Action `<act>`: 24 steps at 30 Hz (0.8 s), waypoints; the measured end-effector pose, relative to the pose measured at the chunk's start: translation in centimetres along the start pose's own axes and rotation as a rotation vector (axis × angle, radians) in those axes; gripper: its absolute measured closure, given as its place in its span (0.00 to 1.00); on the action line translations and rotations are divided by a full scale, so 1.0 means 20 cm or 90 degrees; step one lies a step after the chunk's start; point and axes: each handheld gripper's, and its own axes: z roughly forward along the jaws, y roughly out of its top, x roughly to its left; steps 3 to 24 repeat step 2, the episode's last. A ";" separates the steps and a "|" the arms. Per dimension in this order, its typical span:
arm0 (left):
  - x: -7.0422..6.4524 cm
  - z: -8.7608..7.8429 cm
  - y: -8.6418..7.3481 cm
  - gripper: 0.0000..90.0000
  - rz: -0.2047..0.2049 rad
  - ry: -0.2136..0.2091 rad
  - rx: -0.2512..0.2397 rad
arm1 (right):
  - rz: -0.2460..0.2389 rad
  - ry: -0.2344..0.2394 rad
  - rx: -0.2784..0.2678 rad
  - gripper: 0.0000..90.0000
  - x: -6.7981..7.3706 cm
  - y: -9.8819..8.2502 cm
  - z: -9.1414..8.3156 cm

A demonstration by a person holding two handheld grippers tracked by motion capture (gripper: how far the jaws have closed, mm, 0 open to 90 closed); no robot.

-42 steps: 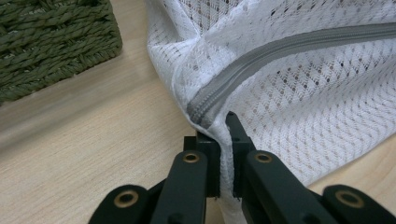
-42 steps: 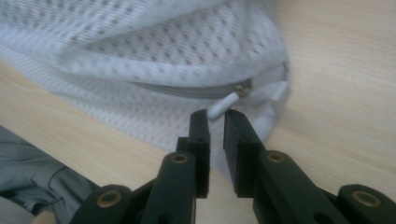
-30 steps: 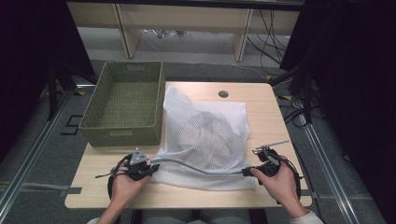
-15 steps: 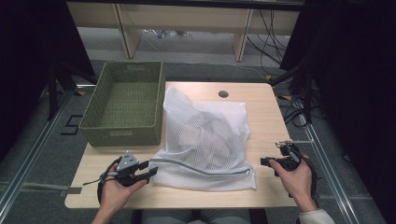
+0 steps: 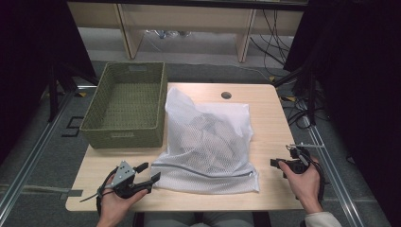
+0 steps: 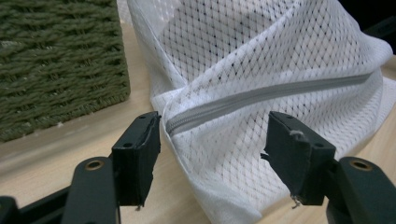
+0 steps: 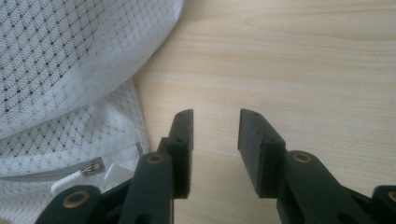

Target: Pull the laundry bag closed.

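A white mesh laundry bag (image 5: 208, 142) stuffed with clothes lies on the wooden table (image 5: 269, 118), its grey zipper (image 5: 198, 171) running along the near edge. My left gripper (image 5: 148, 172) sits just off the bag's near left corner. In the left gripper view the left gripper (image 6: 212, 154) has just been opening; the bag's zipper end (image 6: 175, 125) lies between the jaws, but neither pad presses on it. My right gripper (image 5: 280, 161) is to the right of the bag, apart from it. Over bare wood the right gripper (image 7: 215, 140) has also just been opening, with nothing between its jaws; the zipper pull (image 7: 91, 169) lies to its left.
A green woven basket (image 5: 94, 118), empty, stands at the table's back left, touching the bag's left side; its wall (image 6: 56, 60) rises close ahead in the left gripper view. A cable hole (image 5: 226, 95) sits near the far edge. Dark equipment and cables flank the table.
Both grippers have let go of the bag's near corners and opened. The right hand moved right, away from the bag; the left drew back slightly left. The bag's front edge has settled flat.
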 end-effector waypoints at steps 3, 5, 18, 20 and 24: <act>0.00 0.00 0.00 0.39 -0.006 0.007 -0.006 | 0.003 -0.001 -0.011 0.74 0.00 0.00 0.01; 0.00 0.00 0.00 0.39 -0.006 0.007 -0.006 | 0.003 -0.001 -0.011 0.74 0.00 0.00 0.01; 0.00 0.00 0.00 0.39 -0.006 0.007 -0.006 | 0.003 -0.001 -0.011 0.74 0.00 0.00 0.01; 0.00 0.00 0.00 0.39 -0.006 0.007 -0.006 | 0.003 -0.001 -0.011 0.74 0.00 0.00 0.01; 0.00 0.00 0.00 0.39 -0.006 0.007 -0.006 | 0.003 -0.001 -0.011 0.74 0.00 0.00 0.01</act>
